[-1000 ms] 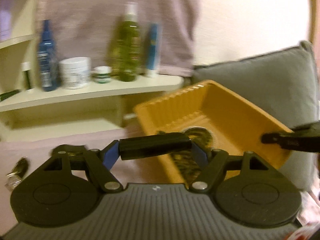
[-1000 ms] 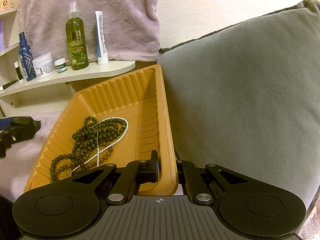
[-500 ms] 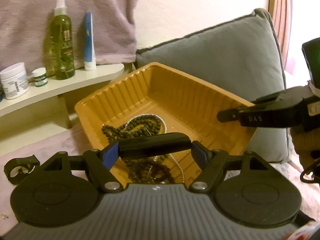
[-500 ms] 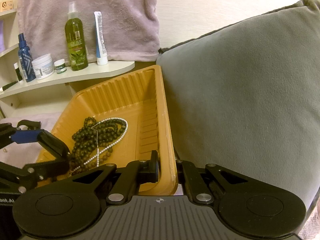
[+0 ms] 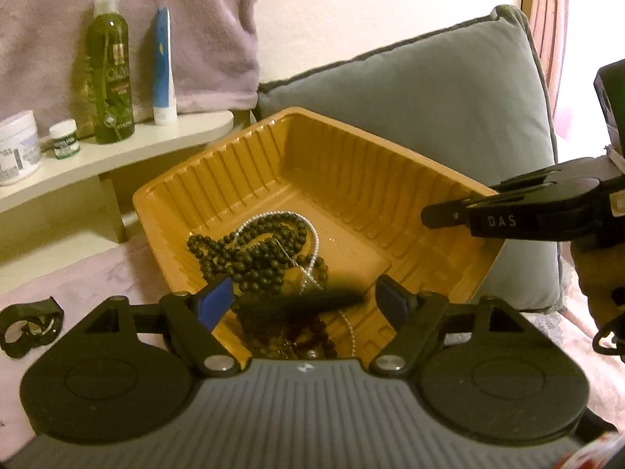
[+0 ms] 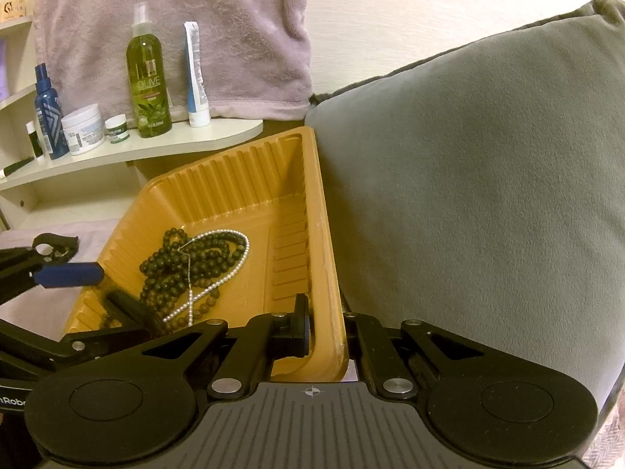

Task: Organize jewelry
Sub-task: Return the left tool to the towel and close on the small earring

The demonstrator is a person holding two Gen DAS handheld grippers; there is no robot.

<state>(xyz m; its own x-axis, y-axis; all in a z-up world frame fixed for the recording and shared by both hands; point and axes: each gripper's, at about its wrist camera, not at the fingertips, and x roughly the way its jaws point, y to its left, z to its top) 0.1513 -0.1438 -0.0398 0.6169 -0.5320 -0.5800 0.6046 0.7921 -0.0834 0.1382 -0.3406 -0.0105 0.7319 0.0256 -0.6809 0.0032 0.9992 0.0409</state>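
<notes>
A ribbed, glossy mustard plastic tray [image 6: 230, 195] is leaning against a grey velvety cushion [image 6: 468, 195]. Inside it are lying dark round-bead necklaces [image 6: 175, 269] and a fine pearl strand [image 6: 218, 277]. The right gripper [image 6: 326, 336] is pinching the tray's near rim. The left gripper [image 5: 304, 297], jaws just widening, is releasing a blurred black bar above the beads. A cream shelf [image 6: 156, 148] is standing behind the tray.
</notes>
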